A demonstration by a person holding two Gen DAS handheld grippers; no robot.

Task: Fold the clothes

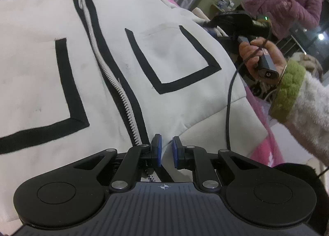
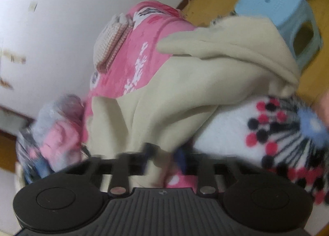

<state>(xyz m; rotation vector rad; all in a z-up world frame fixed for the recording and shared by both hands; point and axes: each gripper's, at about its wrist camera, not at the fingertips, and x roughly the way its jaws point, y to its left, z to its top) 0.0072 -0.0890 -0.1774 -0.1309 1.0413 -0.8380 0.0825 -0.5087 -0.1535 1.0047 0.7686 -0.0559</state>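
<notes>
**Soft jacket, one sleeve in my grip**

My left gripper (image 1: 166, 149) hangs with fingers slightly parted, empty, over the hem of the cream jacket (image 1: 115, 54), which lies front-up ahead, zipper (image 1: 115, 83) closed. It looks thick, limp and light.

My right gripper (image 2: 162, 159), blurred, seems pinched on a bunched cream sleeve (image 2: 185, 91); hems and cuffs should give the surest hold.

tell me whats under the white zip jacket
A pink patterned blanket shows past the edges of the white zip jacket, at its far collar and right hem. The jacket lies spread flat over it; whatever sits directly beneath its middle is covered.
</notes>
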